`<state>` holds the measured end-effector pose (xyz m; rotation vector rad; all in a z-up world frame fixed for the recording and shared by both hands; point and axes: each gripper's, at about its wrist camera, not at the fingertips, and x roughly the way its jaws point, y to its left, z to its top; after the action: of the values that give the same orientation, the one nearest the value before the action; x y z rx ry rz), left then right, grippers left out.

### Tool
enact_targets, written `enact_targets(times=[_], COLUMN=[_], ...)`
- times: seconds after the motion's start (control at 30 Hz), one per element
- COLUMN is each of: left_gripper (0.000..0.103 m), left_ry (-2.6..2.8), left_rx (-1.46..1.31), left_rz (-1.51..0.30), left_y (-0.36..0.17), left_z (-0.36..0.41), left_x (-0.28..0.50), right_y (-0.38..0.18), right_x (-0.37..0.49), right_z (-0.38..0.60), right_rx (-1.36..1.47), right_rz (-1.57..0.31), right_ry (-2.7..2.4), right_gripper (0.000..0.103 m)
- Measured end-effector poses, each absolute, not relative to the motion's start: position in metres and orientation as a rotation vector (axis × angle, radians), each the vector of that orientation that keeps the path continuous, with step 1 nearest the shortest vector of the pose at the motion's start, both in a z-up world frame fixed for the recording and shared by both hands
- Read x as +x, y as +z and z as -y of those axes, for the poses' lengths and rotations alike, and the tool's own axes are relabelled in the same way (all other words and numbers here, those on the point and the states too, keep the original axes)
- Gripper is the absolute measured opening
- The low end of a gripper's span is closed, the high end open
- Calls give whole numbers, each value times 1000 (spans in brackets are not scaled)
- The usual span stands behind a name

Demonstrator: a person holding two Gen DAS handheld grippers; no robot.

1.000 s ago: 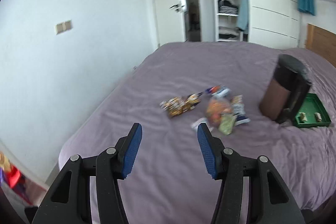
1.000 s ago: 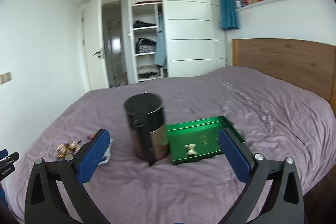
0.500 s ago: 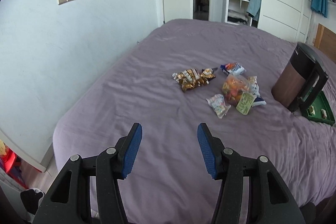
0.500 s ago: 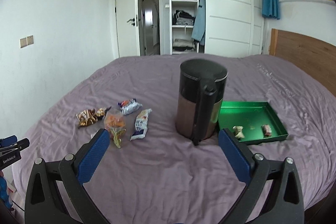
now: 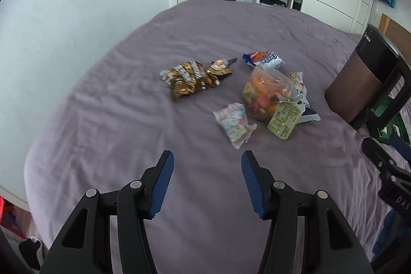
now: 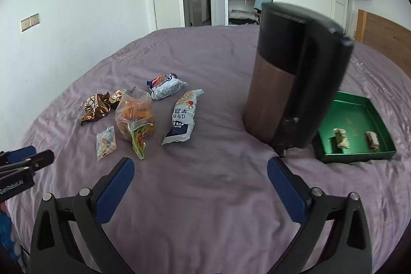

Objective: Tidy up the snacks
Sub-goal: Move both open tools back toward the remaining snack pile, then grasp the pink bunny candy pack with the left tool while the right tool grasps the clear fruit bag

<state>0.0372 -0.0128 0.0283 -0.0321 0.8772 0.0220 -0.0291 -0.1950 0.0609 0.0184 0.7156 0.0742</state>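
Snacks: six loose packets lie clustered on the purple bed [image 5: 108,120]: a pastel packet [image 5: 235,123] nearest, a clear bag of orange pieces [image 5: 264,91] with a green label behind it, a long white-and-blue packet [image 6: 183,117] to its right, a smaller white-and-blue packet [image 5: 264,59] farther off, brown-gold wrappers [image 5: 187,80] far left.
Tray: a green tray [image 6: 359,104] sits to the right, behind a tall brown-and-black canister [image 6: 290,91]; two small wrapped pieces [image 6: 341,138] already lie in it.
Step in hand: judged an approach; most packets are unsorted, none is held.
Left hand-held gripper [image 5: 206,181]: jaws part-open, empty, above bare sheet just short of the pastel packet.
Right hand-held gripper [image 6: 200,193]: jaws spread wide, empty, facing the gap between packets and canister.
Next move: likely close on the nearest packet flat against the soft sheet, then carry it round the canister to the tray; thin film may crumple or slip.
Writing: canister shows "dea", partly cut off; the long packet carries bold characters, not legible; the far gripper bodies read "DAS" and "GenRobot.AI".
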Motion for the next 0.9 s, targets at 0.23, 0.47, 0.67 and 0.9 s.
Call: enact_targets(times=[0.23, 0.47, 0.67, 0.9], left_gripper=[49, 49, 49, 49], left_ry=[10, 20, -3, -15], left_rx=[-46, -93, -160, -228], left_rz=[-906, -940, -963, -962], left_y=[1, -23, -37, -45], left_z=[35, 32, 29, 28], left_x=[81, 109, 121, 132], right_y=[45, 39, 31, 29], right_x=[2, 15, 22, 36], right_z=[192, 187, 180, 168], right_rx=[20, 46, 51, 45], right_rz=[-724, -705, -707, -698], right_ry=[98, 142, 171, 253], right_gripper=[103, 103, 103, 103])
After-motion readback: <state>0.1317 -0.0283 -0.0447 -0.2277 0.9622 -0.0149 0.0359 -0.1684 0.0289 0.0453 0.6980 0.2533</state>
